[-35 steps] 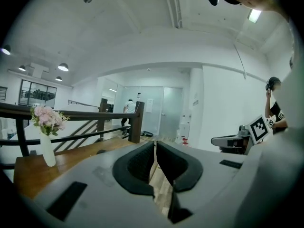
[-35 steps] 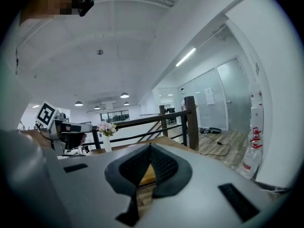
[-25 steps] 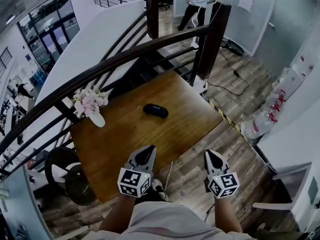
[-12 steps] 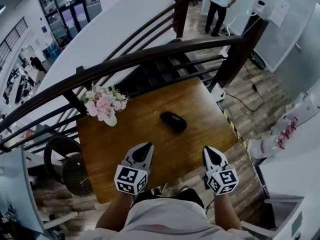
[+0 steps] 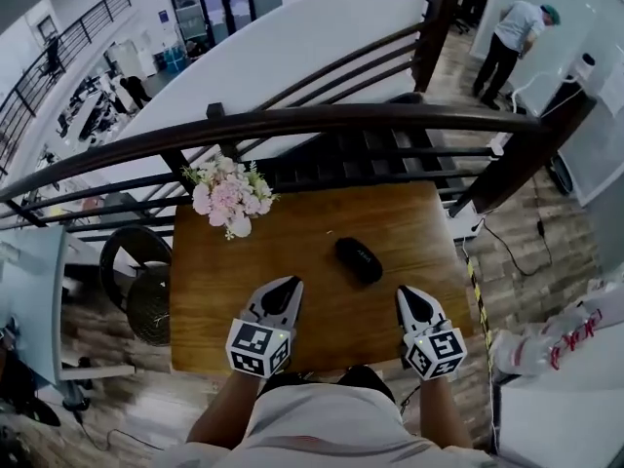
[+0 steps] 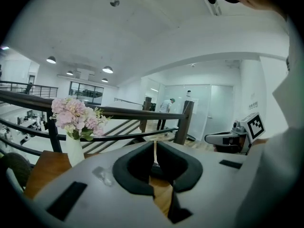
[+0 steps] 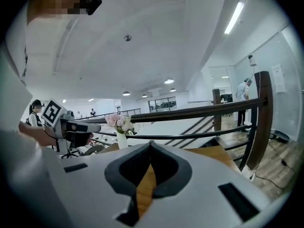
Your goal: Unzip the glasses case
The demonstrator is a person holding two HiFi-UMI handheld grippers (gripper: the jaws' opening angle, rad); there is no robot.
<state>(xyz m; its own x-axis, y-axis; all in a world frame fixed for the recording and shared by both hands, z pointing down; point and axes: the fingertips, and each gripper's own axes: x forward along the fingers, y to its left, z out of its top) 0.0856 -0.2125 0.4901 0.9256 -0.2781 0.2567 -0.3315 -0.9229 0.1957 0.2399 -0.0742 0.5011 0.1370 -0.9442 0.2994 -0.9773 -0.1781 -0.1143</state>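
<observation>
Glasses case (image 5: 359, 259) lies on the surface (image 5: 219, 295) just ahead of me, between my tools, nearer my right tool (image 5: 404, 293) than my left tool (image 5: 289, 285). Its long axis slants toward the right one. Both tools are clenched, empty.

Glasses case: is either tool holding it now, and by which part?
Nothing is held. Left tool and right tool are shut, empty; the glasses case lies untouched on the table.

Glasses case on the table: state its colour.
The glasses case is black, seen best in the head view.
</observation>
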